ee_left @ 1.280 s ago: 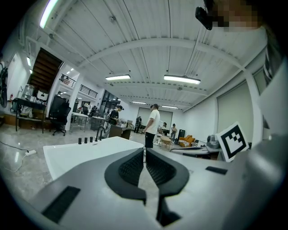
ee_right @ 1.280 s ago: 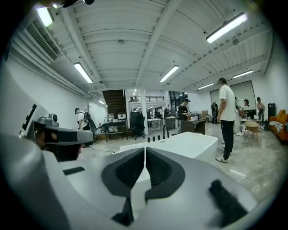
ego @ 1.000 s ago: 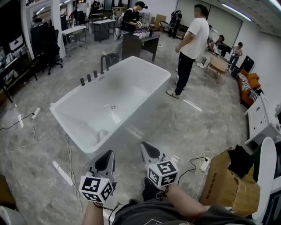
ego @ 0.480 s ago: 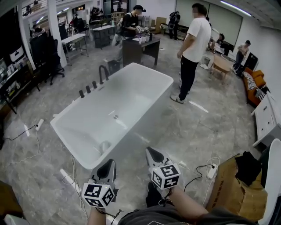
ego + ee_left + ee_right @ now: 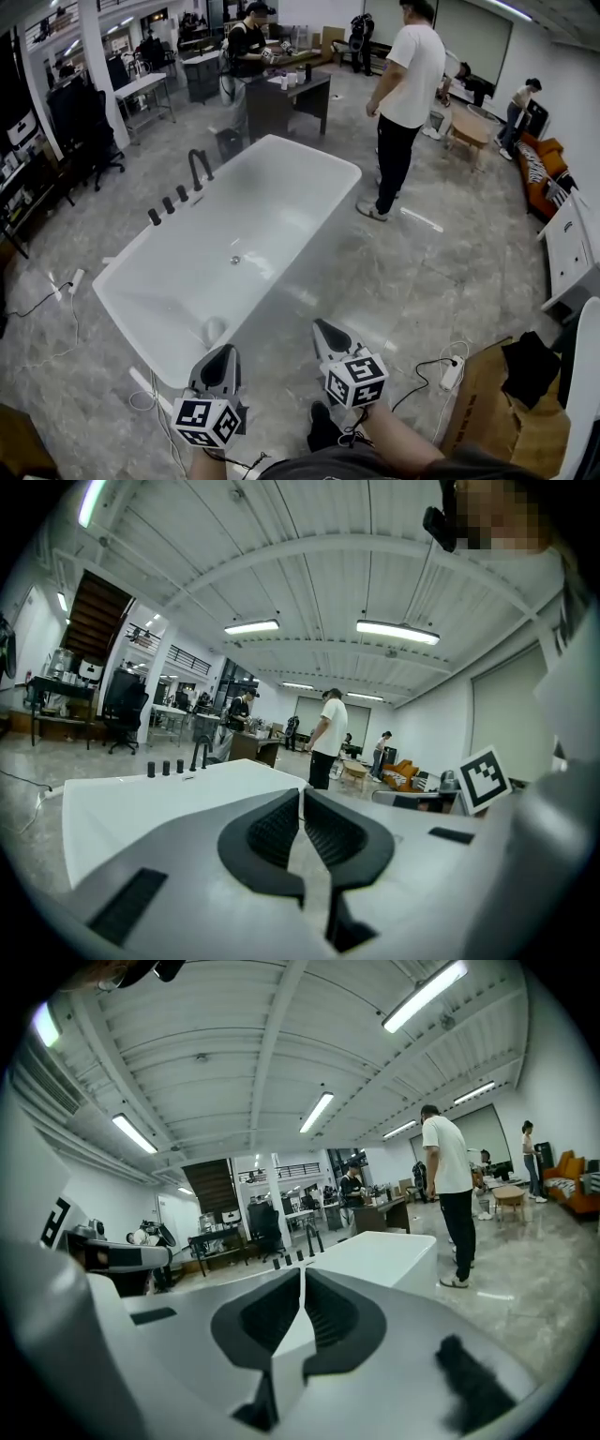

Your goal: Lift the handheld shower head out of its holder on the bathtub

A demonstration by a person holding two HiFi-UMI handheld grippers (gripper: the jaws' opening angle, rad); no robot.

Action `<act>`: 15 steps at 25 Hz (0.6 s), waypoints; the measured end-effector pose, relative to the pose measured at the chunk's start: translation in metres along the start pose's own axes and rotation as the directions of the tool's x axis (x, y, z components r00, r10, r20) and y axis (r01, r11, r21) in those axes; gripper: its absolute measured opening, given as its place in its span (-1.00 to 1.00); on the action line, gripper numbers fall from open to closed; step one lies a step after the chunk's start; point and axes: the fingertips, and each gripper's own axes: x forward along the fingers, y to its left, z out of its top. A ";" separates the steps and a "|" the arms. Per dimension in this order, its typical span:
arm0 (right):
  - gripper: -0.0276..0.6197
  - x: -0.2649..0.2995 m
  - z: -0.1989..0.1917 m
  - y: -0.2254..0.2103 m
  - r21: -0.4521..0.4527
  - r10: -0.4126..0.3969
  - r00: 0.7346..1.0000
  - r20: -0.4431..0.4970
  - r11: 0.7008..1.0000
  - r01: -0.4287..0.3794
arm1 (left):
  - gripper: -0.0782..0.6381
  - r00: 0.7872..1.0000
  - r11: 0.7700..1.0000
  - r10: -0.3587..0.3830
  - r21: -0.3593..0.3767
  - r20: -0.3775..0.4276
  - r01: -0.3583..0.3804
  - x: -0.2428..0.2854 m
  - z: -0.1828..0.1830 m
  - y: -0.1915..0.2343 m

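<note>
A white freestanding bathtub (image 5: pixel 281 142) fills the middle of the head view. On its left rim stand a black curved tap (image 5: pixel 199 168) and a row of small black fittings (image 5: pixel 169 204); I cannot tell which one is the shower head. My left gripper (image 5: pixel 225 352) is shut and empty, just short of the tub's near end. To its right, my right gripper (image 5: pixel 324 326) is also shut and empty. In the left gripper view the tub (image 5: pixel 141 799) and fittings (image 5: pixel 166 767) lie ahead of the shut gripper (image 5: pixel 301 794). The right gripper view shows the tub (image 5: pixel 384 1255) beyond the closed gripper (image 5: pixel 303 1274).
A person in a white T-shirt (image 5: pixel 405 94) stands at the tub's far right corner, near a dark desk (image 5: pixel 291 98). A cardboard box (image 5: pixel 487 398) and a power strip (image 5: pixel 452 372) lie to my right. Cables (image 5: pixel 56 277) trail on the floor at the left.
Both grippers have moved forward towards the tub together with the head view. The tub now looks nearer and sits further left. Both jaws stay shut.
</note>
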 end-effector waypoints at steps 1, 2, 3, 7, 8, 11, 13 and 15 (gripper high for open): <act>-0.82 0.004 0.003 -0.006 0.004 0.001 1.000 0.000 1.000 -0.001 | -0.71 1.000 1.000 -0.001 -0.001 -0.002 0.001 0.009 0.003 -0.001; -0.82 0.009 0.006 -0.012 0.011 0.009 1.000 0.006 1.000 -0.009 | -0.71 1.000 1.000 -0.002 -0.001 -0.004 0.002 0.017 0.005 -0.001; -0.82 0.012 0.011 -0.016 0.020 0.021 1.000 0.018 1.000 -0.021 | -0.71 1.000 1.000 -0.004 0.001 -0.006 0.004 0.026 0.008 -0.003; -0.82 0.027 0.028 -0.039 0.018 0.049 0.998 0.046 0.999 -0.050 | -0.71 1.000 1.000 -0.007 0.011 -0.007 0.007 0.060 0.016 -0.012; -0.82 0.031 0.031 -0.046 0.014 0.049 0.998 0.045 0.999 -0.050 | -0.71 1.000 1.000 -0.005 0.014 -0.006 0.005 0.068 0.019 -0.014; -0.82 0.042 0.038 -0.070 0.030 0.047 0.998 0.051 0.998 -0.048 | -0.71 1.000 1.000 -0.002 0.023 -0.002 0.002 0.090 0.024 -0.021; -0.82 0.047 0.041 -0.084 0.037 0.047 0.997 0.055 0.998 -0.049 | -0.71 1.000 1.000 0.002 0.025 -0.003 -0.002 0.102 0.024 -0.026; -0.82 0.050 0.044 -0.097 0.031 0.055 0.997 0.055 0.998 -0.056 | -0.71 1.000 1.000 0.011 0.023 0.000 -0.011 0.113 0.025 -0.029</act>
